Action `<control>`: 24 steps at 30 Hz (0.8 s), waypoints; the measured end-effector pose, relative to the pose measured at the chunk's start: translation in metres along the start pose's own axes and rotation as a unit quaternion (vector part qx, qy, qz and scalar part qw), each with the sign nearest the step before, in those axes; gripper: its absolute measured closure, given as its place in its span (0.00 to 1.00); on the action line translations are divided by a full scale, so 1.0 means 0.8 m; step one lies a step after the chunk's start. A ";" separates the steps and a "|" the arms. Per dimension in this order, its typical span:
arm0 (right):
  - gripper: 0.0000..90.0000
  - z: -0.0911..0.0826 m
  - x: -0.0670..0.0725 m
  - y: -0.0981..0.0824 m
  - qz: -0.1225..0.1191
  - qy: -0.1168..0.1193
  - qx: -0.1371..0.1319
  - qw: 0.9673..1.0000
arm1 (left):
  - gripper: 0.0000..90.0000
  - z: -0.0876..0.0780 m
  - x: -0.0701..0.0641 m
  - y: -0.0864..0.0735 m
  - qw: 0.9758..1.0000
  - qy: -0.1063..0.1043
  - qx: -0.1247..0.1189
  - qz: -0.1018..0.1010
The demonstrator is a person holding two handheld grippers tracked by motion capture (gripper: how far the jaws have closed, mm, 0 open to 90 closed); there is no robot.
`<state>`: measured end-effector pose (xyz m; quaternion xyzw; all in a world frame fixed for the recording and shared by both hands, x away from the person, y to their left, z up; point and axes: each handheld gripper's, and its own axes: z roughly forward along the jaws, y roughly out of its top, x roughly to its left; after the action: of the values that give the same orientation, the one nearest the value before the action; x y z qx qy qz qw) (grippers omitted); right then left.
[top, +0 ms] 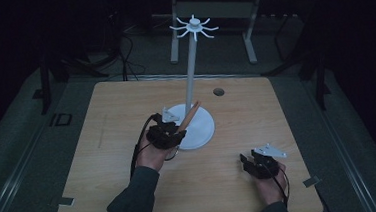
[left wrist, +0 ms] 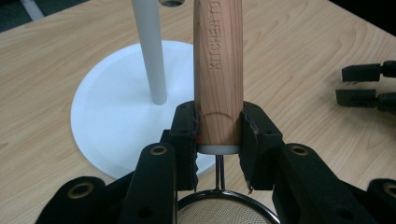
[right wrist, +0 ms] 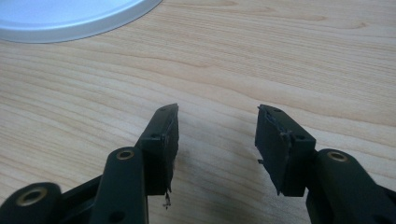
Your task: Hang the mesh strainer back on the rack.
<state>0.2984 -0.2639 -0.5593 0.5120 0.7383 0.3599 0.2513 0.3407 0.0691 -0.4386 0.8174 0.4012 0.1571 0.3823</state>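
A small mesh strainer with a wooden handle is clamped in the left tool, both pads pressed on the handle's lower end just above the grey collar and thin wire neck. The strainer is held off the counter, over the near-left rim of the white round base of the hanging stand, near the counter's middle; the handle tilts up toward the stand's pole. It is judged light and stiff: smooth rounded wood, somewhat slippery, likely to pivot if gripped near one end, with the mesh bowl and wire neck bendable. The best hold is judged on the wood mid-handle, never on mesh or wire. The right tool is released, jaws apart with nothing between, low over bare wood near the counter's near-right corner. The hooks at the stand's top carry nothing.
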 end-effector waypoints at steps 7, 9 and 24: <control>0.55 0.000 0.000 0.000 0.002 -0.001 -0.001 1.000 | 0.77 -0.005 0.001 0.004 1.000 0.001 -0.007 -0.004; 0.55 0.000 0.000 0.000 0.001 -0.001 -0.001 1.000 | 0.77 -0.007 0.001 0.005 1.000 0.002 -0.011 -0.006; 0.55 0.000 0.000 0.000 0.002 -0.001 -0.002 1.000 | 0.77 -0.021 0.004 0.014 0.999 0.010 -0.040 -0.022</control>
<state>0.2984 -0.2643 -0.5593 0.5133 0.7365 0.3609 0.2528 0.3396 0.0757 -0.4193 0.7912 0.4161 0.1731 0.4134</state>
